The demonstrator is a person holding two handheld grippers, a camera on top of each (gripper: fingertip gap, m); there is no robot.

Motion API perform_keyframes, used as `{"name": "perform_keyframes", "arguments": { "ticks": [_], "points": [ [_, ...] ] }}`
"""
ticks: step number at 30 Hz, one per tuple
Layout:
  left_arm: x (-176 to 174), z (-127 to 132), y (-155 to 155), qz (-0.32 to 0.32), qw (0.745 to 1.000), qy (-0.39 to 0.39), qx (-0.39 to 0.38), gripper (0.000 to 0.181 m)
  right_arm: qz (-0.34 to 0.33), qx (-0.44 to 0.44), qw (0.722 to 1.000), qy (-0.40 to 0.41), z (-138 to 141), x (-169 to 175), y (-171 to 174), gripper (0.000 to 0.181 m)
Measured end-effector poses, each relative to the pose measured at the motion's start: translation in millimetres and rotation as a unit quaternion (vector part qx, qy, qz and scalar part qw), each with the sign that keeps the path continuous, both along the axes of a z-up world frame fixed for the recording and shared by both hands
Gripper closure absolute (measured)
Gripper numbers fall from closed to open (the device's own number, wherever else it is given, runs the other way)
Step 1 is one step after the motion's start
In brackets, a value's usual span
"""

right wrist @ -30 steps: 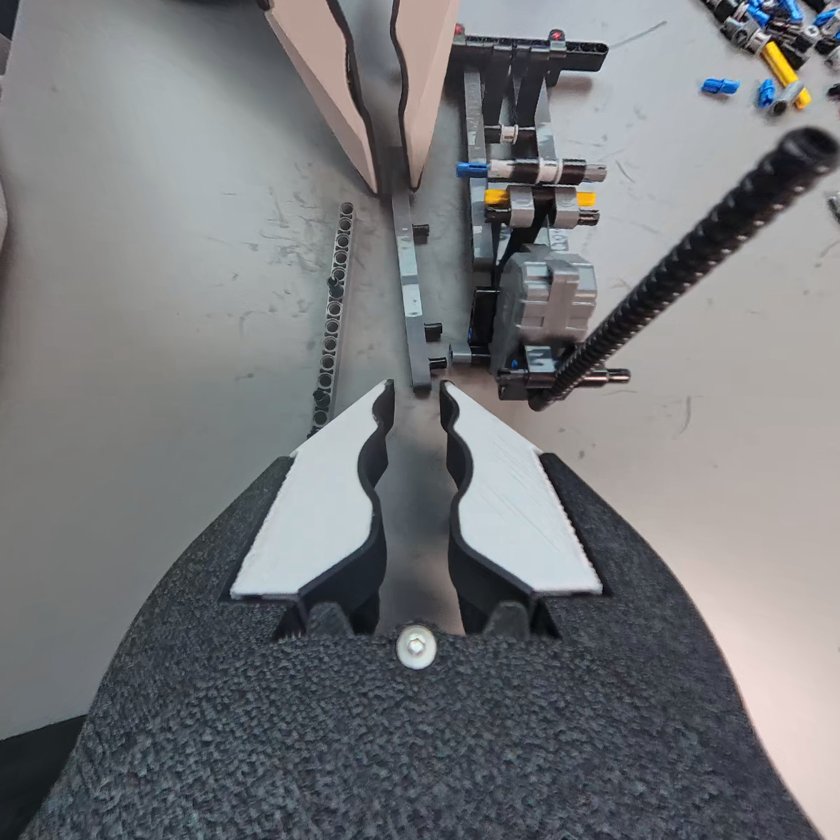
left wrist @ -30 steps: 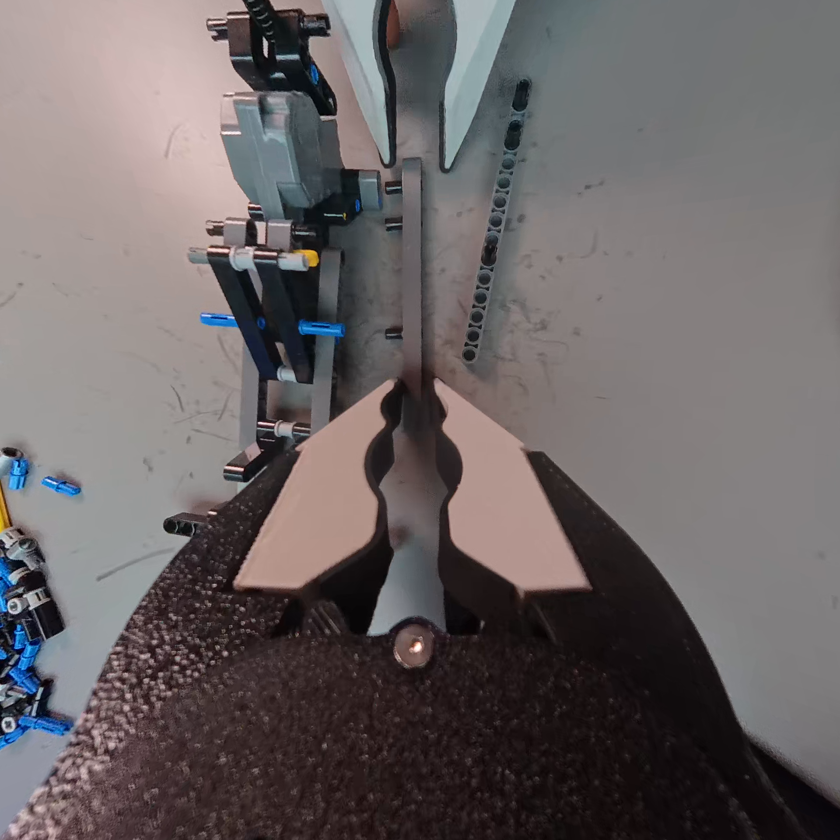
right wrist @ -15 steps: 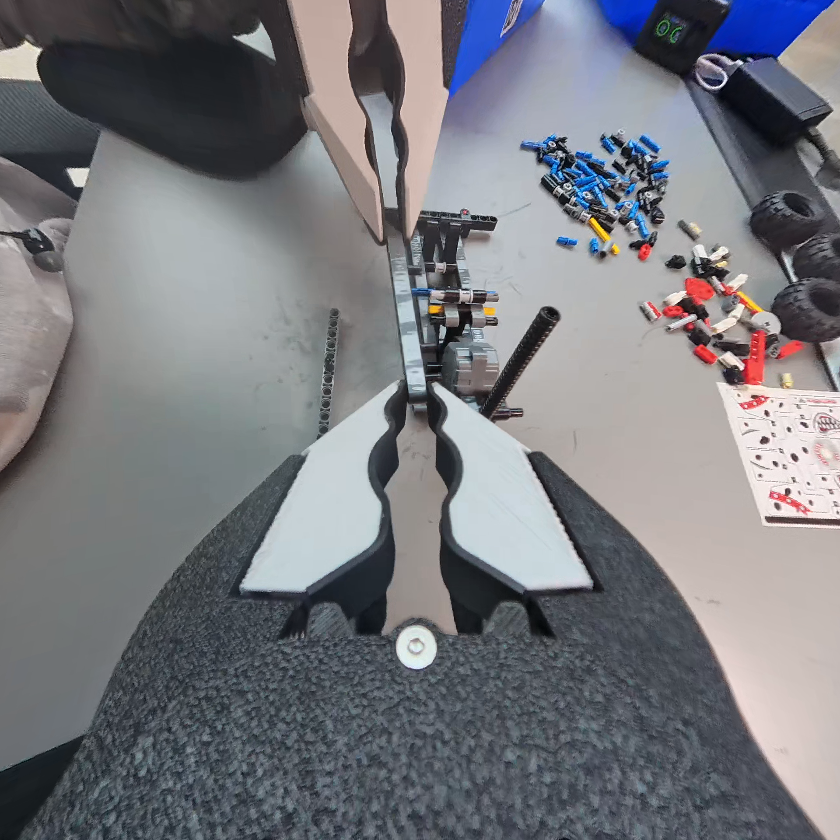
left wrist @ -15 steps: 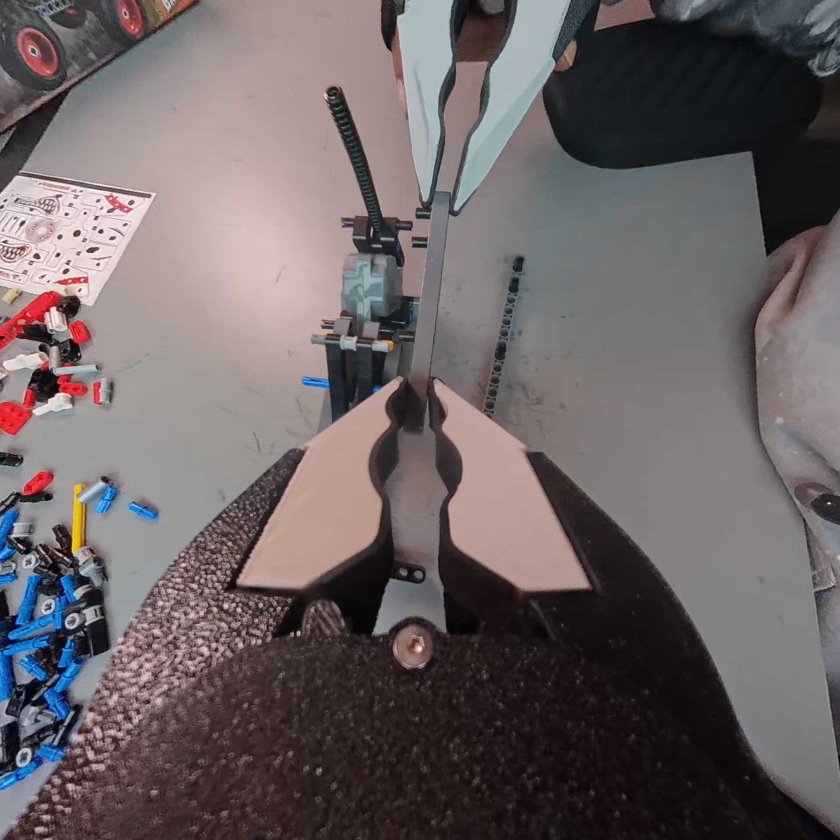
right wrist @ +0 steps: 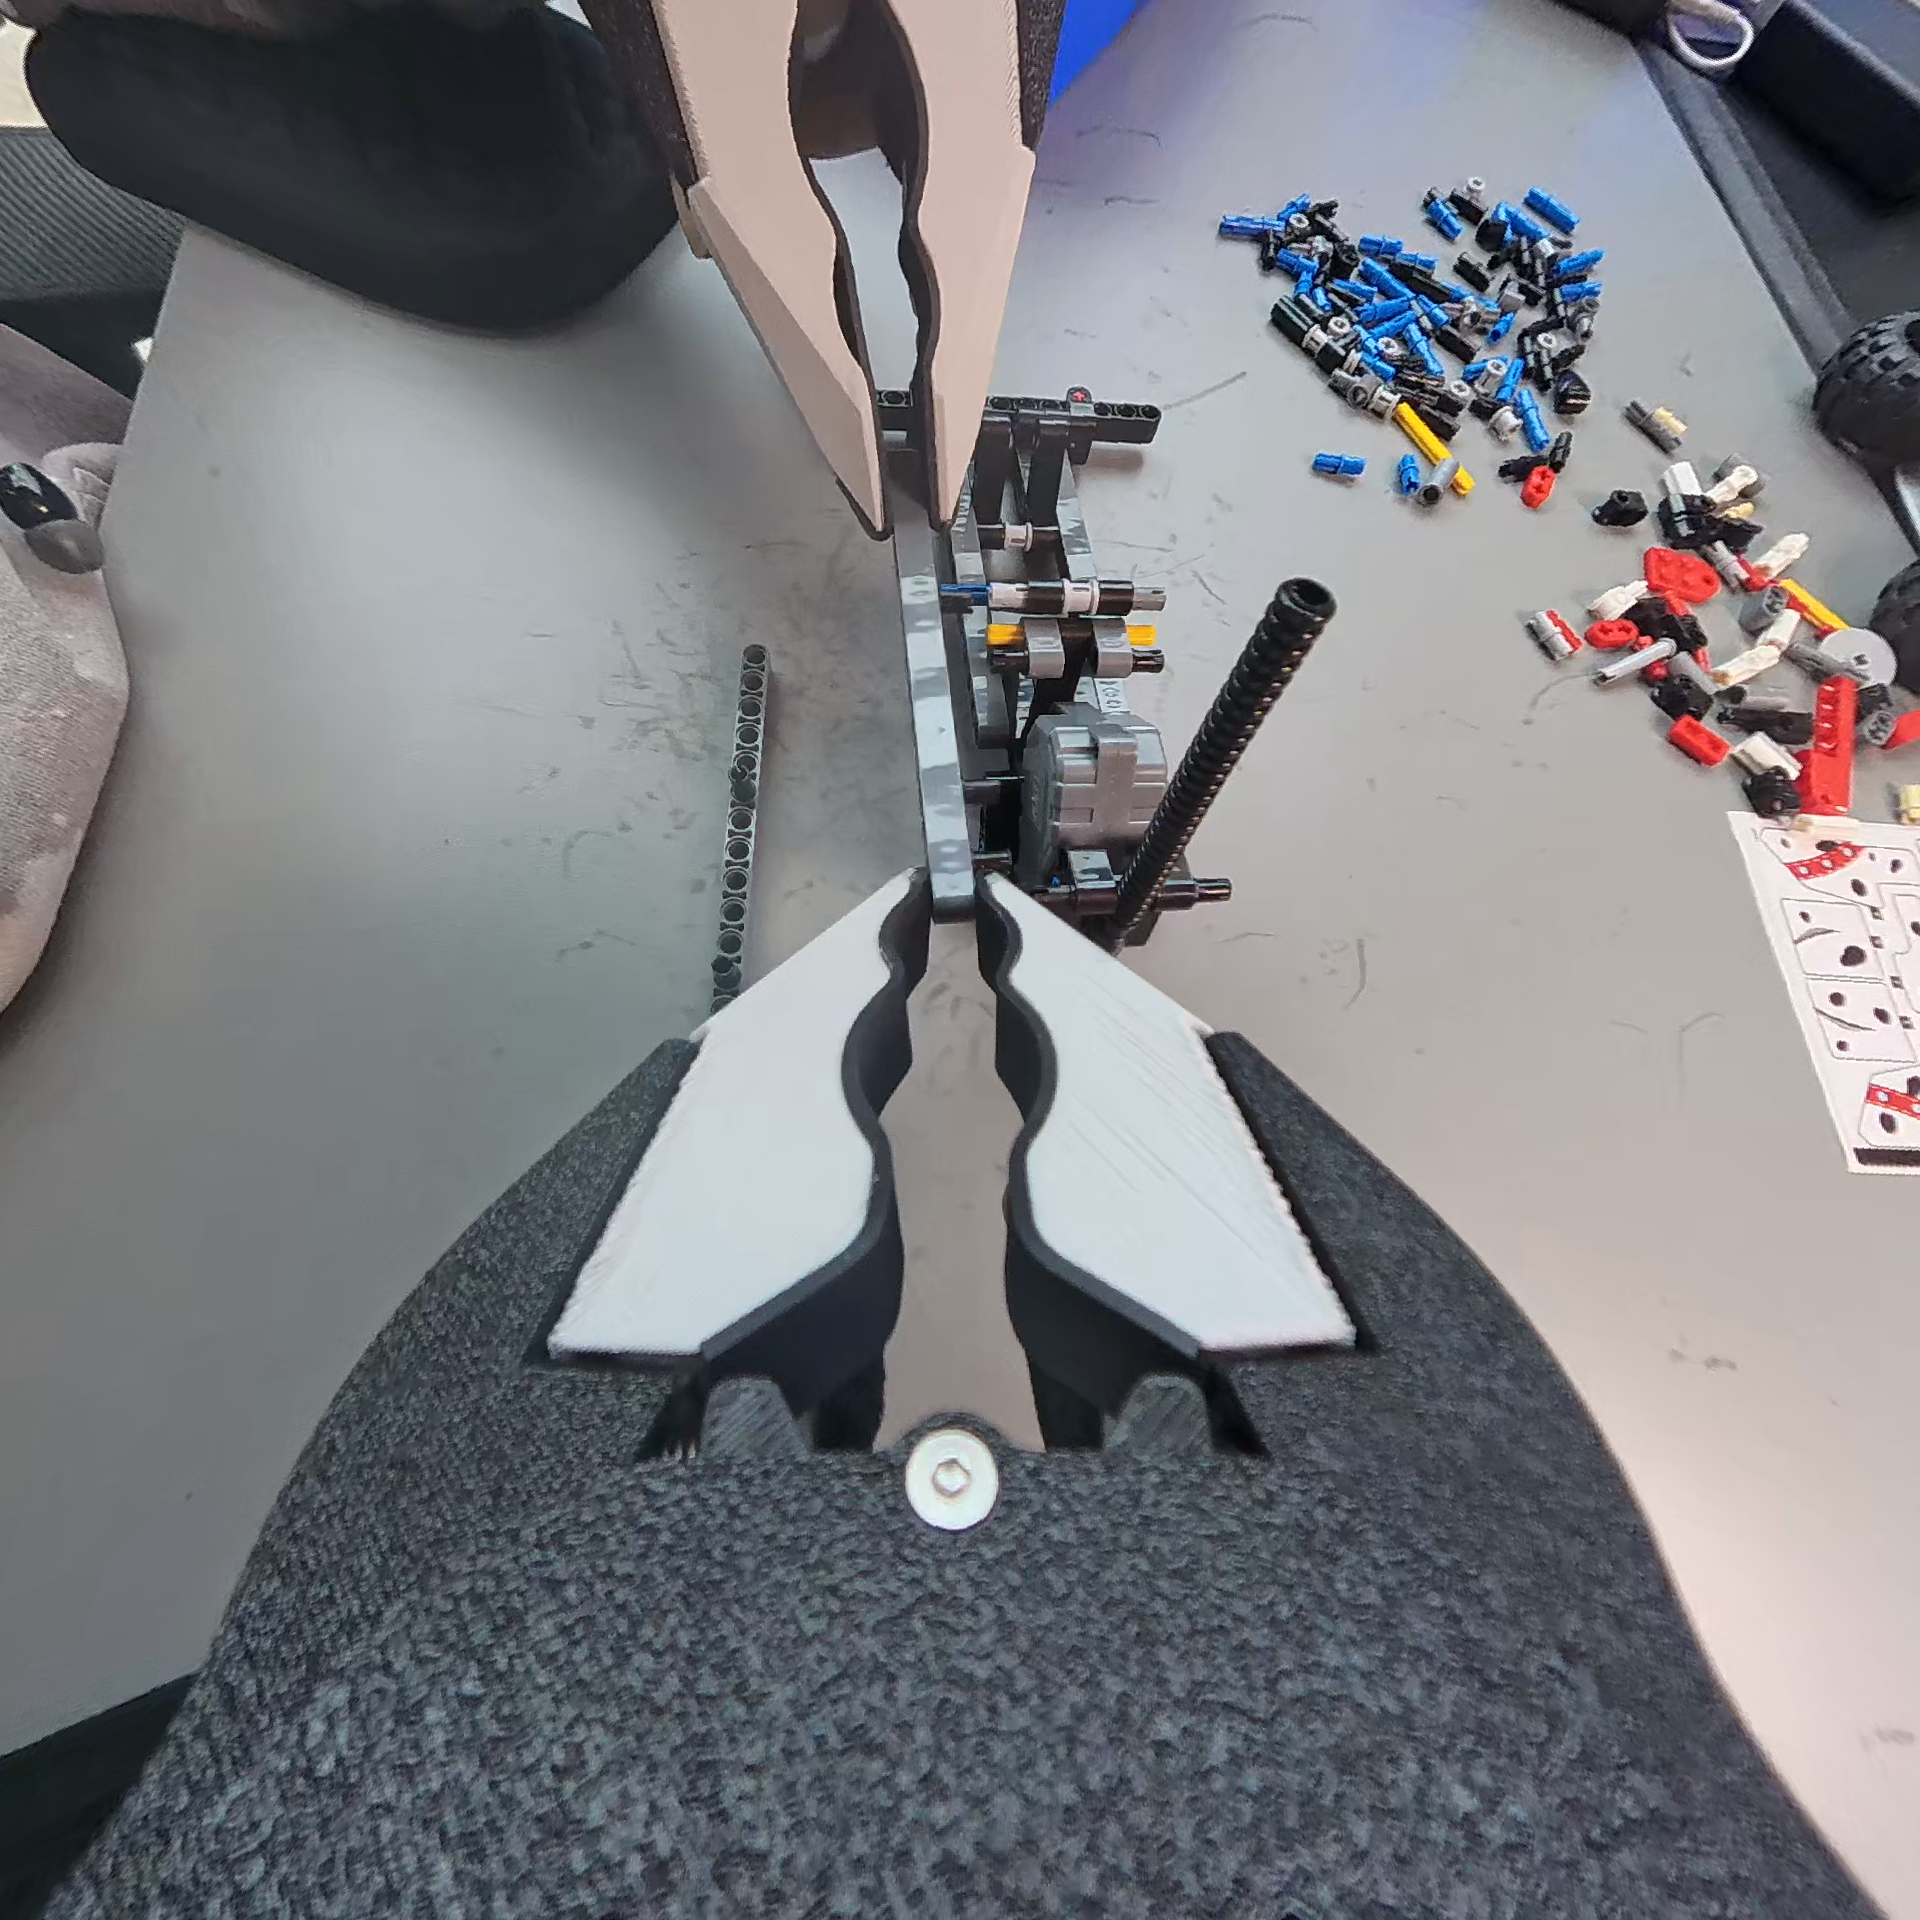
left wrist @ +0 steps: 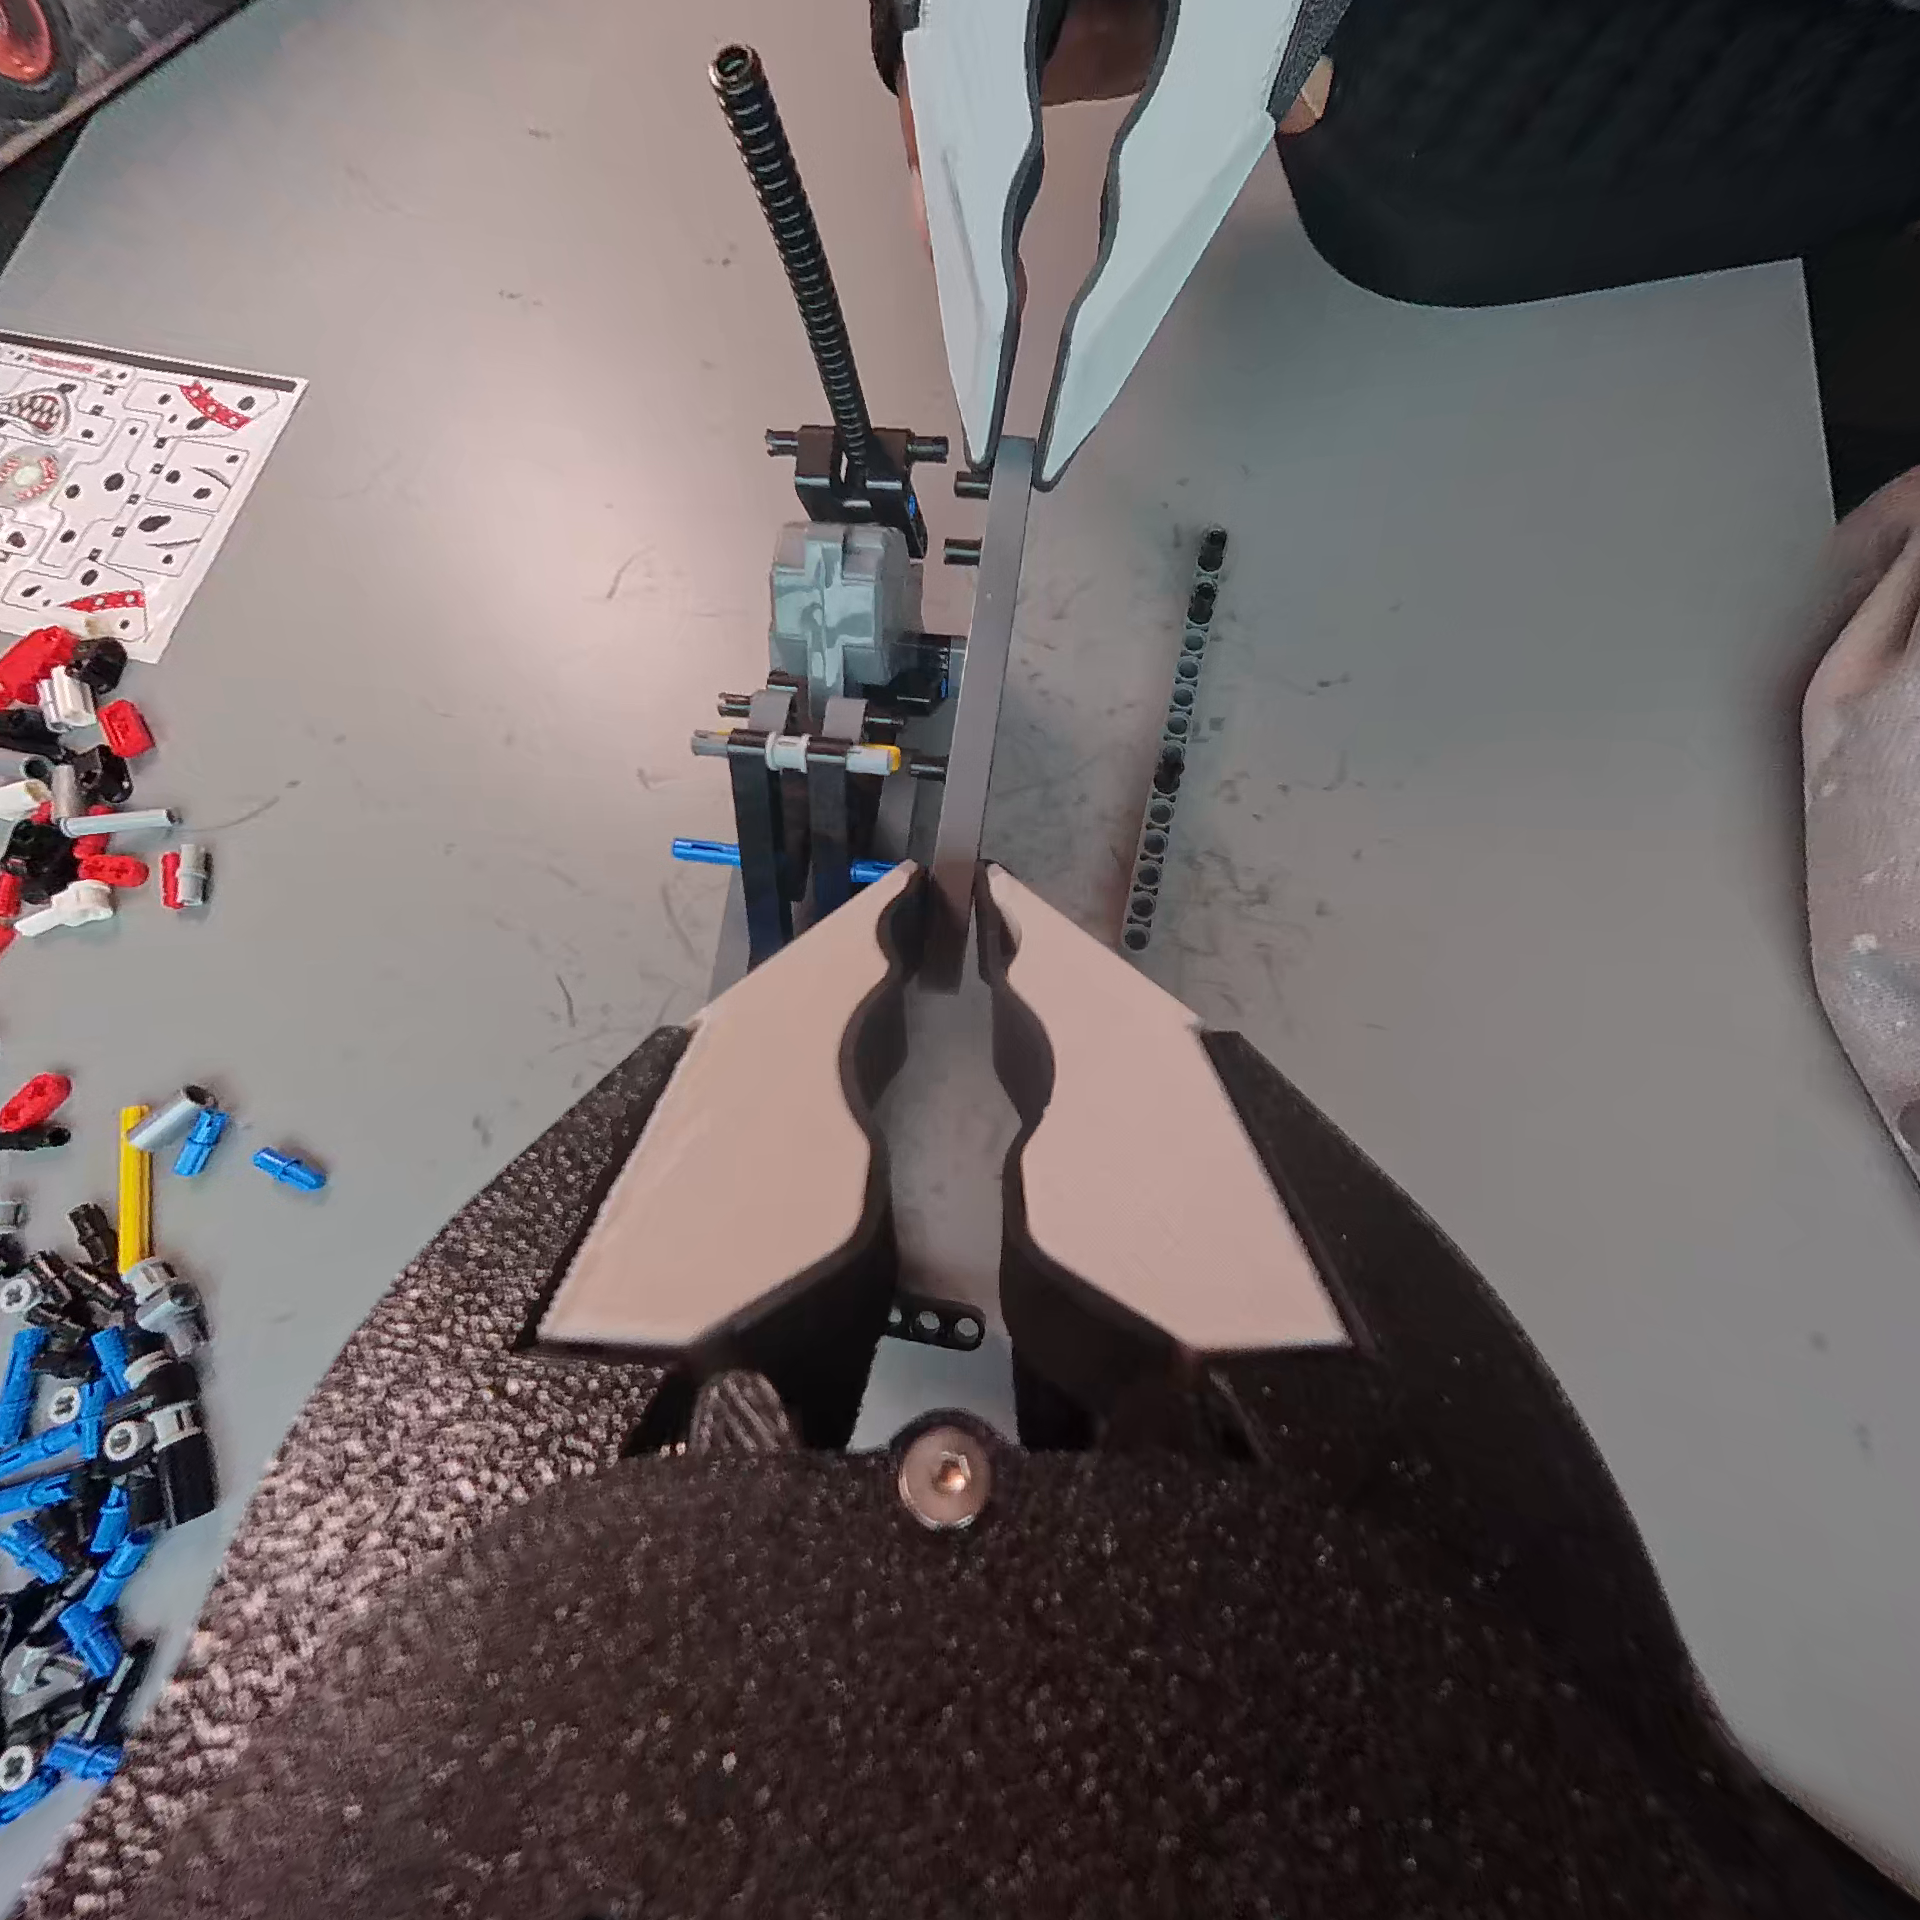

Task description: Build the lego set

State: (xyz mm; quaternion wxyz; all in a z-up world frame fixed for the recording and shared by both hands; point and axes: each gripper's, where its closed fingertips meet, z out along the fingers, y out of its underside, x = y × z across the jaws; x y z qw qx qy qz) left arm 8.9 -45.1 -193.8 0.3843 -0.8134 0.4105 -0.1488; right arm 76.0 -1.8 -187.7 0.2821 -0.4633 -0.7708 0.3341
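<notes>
A long dark grey beam (left wrist: 982, 665) with black pins on its side is held at both ends, level, next to the partly built chassis (left wrist: 831, 665). My left gripper (left wrist: 951, 904) is shut on its near end. My right gripper (right wrist: 954, 899) is shut on the other end of the beam (right wrist: 935, 727). Each gripper also shows at the far end in the other's view: the right (left wrist: 1013, 468), the left (right wrist: 914, 520). The chassis (right wrist: 1081, 769) carries a grey block and a black ribbed hose (right wrist: 1216, 748) that sticks up. I cannot tell whether the pins touch the chassis.
A second thin beam (left wrist: 1174, 748) lies on the grey table (left wrist: 1455, 727), beyond the held one. Piles of blue and black pins (right wrist: 1434, 322), red and white parts (right wrist: 1745, 665), a sticker sheet (right wrist: 1839, 987) and black tyres (right wrist: 1870, 374) lie on the chassis side. The tips of one gripper are about 9 cm away from the tips of the other.
The right gripper has shut on the beam's end. Both grippers have lifted the beam off the table and brought it against the side of the chassis.
</notes>
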Motion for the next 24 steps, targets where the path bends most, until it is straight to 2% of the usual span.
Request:
{"name": "perform_keyframes", "arguments": {
  "ticks": [24],
  "points": [
    [-2.8, -4.5, 1.1, 0.01, 1.0, 0.001, 0.01, 0.171, 0.015, -0.019, 0.999, 0.037, 8.8, -0.9, -3.2, 0.174]
  ]
}}
